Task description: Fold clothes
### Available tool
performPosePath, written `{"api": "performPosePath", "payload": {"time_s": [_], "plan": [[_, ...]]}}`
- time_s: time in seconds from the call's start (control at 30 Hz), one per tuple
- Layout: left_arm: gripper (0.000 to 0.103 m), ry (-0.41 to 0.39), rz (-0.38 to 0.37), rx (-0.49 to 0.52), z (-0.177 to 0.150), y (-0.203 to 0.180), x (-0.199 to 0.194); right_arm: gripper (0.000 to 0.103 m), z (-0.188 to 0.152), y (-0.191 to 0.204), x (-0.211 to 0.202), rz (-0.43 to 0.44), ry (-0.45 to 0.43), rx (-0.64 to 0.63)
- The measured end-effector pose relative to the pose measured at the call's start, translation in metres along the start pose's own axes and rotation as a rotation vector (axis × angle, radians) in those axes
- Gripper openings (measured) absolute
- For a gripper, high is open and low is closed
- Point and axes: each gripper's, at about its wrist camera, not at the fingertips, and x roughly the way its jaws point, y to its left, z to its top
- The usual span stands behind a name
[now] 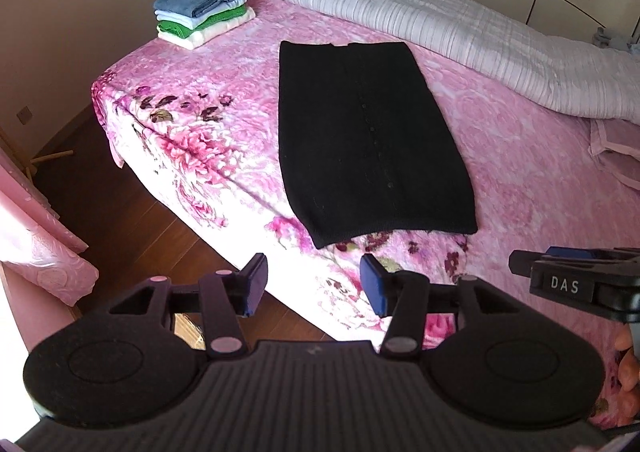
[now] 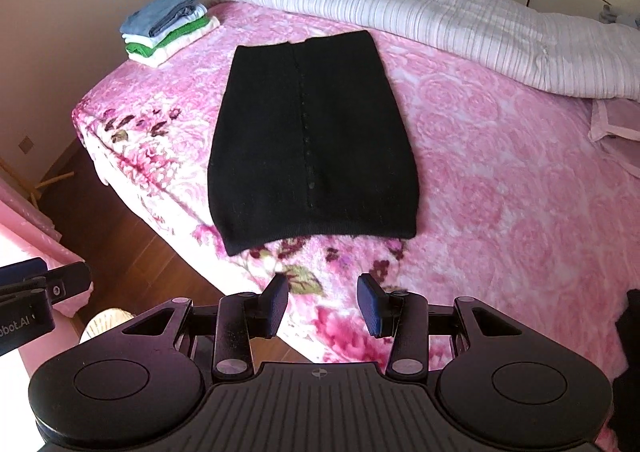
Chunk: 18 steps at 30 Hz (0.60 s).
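A black knit garment lies flat on the pink floral bed, folded into a long rectangle with a line of buttons down its middle; it also shows in the right wrist view. My left gripper is open and empty, held above the bed's near edge just short of the garment's hem. My right gripper is open and empty, also just short of the hem. The right gripper's side shows at the right of the left wrist view; the left gripper's side shows at the left of the right wrist view.
A stack of folded clothes, blue, green and cream, sits at the bed's far left corner. A white quilt lies rolled along the far side. Wooden floor is left of the bed. A pink cloth lies at right.
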Motion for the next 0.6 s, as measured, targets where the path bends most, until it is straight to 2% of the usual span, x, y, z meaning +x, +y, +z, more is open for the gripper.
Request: {"api": "performPosePath", "payload": {"time_s": [0.27,0.6], "plan": [[0.047,0.01,-0.006,-0.009,-0.012,0.005,-0.008,0.042,-0.014,0.011,-0.008,-0.007,0.028,-0.024],[0.047,0.01,-0.022,0.002,-0.019,0.0,-0.013,0.042,-0.019,0.013,-0.02,-0.026,0.018,-0.045]]}}
